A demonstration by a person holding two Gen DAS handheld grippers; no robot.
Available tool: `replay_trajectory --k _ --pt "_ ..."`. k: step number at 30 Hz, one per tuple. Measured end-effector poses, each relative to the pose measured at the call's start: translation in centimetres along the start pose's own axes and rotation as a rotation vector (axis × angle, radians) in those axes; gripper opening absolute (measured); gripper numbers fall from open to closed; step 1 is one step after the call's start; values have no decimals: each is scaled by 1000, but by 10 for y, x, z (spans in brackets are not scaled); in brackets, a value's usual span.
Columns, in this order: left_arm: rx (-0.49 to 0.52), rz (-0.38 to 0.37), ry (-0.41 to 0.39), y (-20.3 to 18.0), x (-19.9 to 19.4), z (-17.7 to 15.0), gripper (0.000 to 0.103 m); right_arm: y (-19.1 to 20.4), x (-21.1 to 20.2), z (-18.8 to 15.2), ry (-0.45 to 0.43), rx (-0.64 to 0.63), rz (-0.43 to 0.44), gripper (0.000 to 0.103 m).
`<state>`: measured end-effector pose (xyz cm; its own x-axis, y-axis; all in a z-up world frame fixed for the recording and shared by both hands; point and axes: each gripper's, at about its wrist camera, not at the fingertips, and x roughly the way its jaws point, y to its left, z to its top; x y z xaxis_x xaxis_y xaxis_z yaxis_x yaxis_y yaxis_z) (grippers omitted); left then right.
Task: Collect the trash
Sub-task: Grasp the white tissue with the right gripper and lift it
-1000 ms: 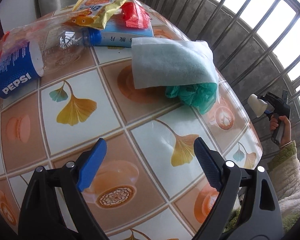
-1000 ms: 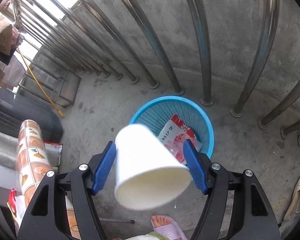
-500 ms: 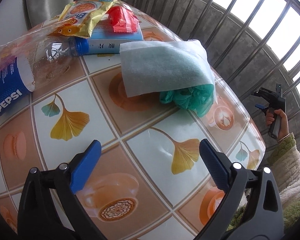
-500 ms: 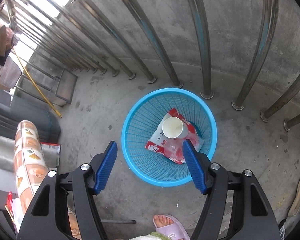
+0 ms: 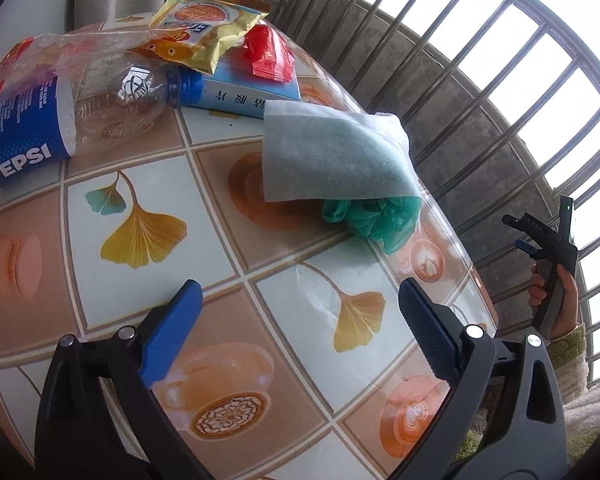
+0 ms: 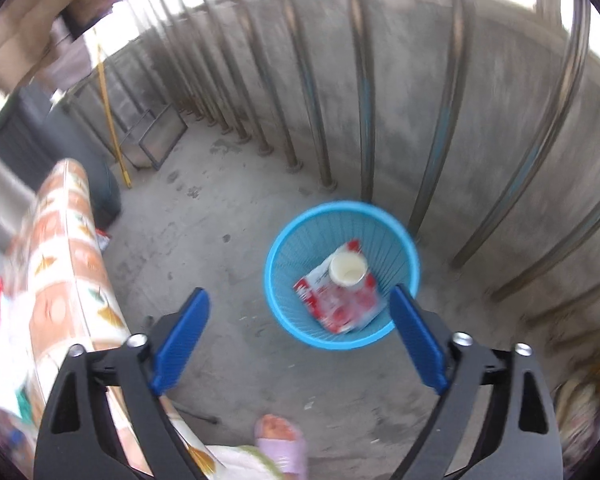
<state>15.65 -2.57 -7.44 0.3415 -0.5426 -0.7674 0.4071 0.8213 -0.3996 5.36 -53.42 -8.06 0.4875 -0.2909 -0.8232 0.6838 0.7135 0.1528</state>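
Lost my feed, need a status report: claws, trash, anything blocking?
Both claws open, empty: left claw, right claw. White cup in blue basket. Pepsi bottle, wrappers on table. Nothing blocking.

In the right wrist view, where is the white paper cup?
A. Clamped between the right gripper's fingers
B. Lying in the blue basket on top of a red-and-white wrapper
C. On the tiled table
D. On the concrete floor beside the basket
B: the white paper cup lies inside the blue basket on the red-and-white wrapper, while the right gripper stands open and empty above the floor.
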Motion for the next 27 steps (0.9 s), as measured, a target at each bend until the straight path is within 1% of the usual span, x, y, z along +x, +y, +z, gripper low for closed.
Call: replay_trajectory --k 1,5,7,9,10,13,15,17,20,23,25,27 --pt "-3 -4 -4 1 -1 -1 94 10 -14 -1 -31 -45 -25 96" --pt "-9 -8 -18 2 -4 -8 94 48 -59 -14 -128 -205 -103 96" --pt "-18 -16 -21 3 -6 -9 94 67 -79 -22 -188 -290 -112 96" --pt "-32 -23 -27 6 -11 -15 94 83 -95 -32 -235 -358 -84 96" --pt "-41 -26 -31 8 -14 -18 94 92 -102 -38 -246 -380 -52 96" --pt "-65 -25 -40 12 -19 -23 94 119 -120 -55 -265 -442 114 96" --pt "-60 -13 -41 13 -20 -25 94 139 -131 -70 -275 -494 224 97" --pt "-41 8 -37 13 -21 -26 94 165 -143 -83 -281 -555 306 96" --pt "-4 44 -34 11 -20 -27 94 208 -155 -97 -275 -650 381 96" --pt "23 77 -38 9 -19 -29 94 252 -164 -108 -278 -748 476 96" --pt "44 95 -36 8 -19 -31 94 279 -162 -118 -263 -813 506 96" --pt "60 108 -34 6 -17 -30 94 308 -152 -120 -228 -878 519 94"
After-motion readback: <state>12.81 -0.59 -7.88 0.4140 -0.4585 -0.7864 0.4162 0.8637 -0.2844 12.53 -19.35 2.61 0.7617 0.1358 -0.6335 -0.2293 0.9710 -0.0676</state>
